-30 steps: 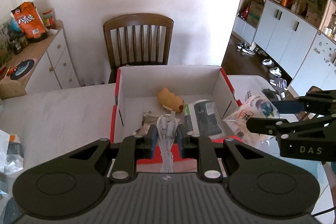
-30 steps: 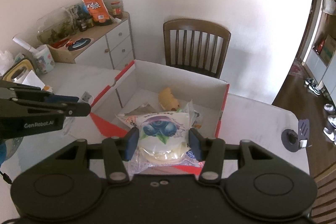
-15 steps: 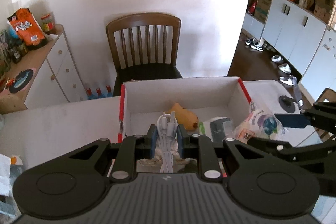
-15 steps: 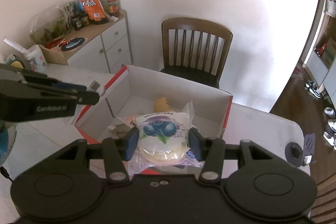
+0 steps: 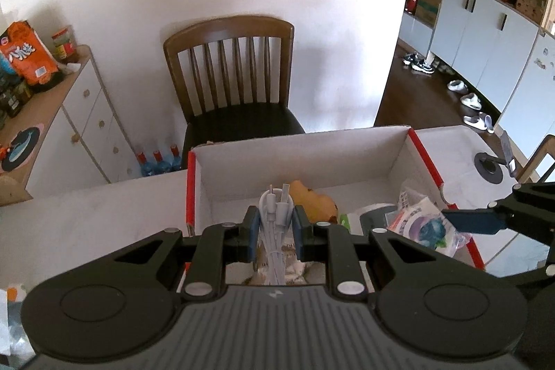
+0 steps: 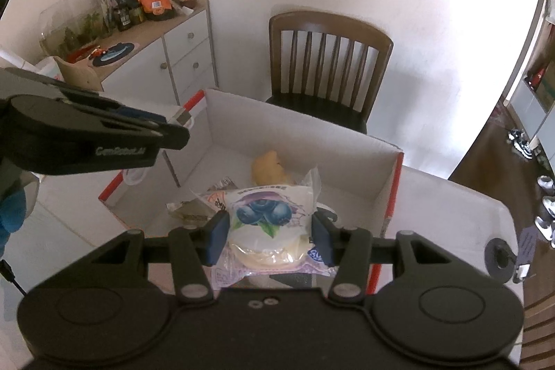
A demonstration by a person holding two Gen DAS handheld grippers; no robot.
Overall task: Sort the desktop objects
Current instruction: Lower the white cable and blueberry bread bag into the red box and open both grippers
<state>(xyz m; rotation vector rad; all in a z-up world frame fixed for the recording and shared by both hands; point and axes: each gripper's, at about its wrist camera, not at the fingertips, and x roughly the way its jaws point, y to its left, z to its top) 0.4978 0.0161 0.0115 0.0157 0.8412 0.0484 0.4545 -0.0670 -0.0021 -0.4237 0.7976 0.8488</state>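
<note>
My left gripper (image 5: 276,224) is shut on a bundled white cable (image 5: 275,214) and holds it over the near side of an open red-and-white cardboard box (image 5: 312,158). My right gripper (image 6: 270,233) is shut on a blueberry snack packet (image 6: 267,224) above the same box (image 6: 298,134). The packet also shows in the left wrist view (image 5: 423,224). In the box lie a yellow-brown bun (image 6: 269,167), a brown wrapper (image 6: 194,210) and a dark pouch (image 5: 373,214). The left gripper shows in the right wrist view (image 6: 180,130).
A wooden chair (image 5: 236,82) stands behind the table. A white cabinet (image 6: 166,58) with snacks and jars is at the left. A black round stand (image 6: 499,257) sits on the table (image 5: 86,217) at the right. Bottles (image 5: 158,160) stand on the floor.
Both grippers have moved forward over the box, still holding their objects. The box's floor and contents now sit lower and closer under the fingers.
</note>
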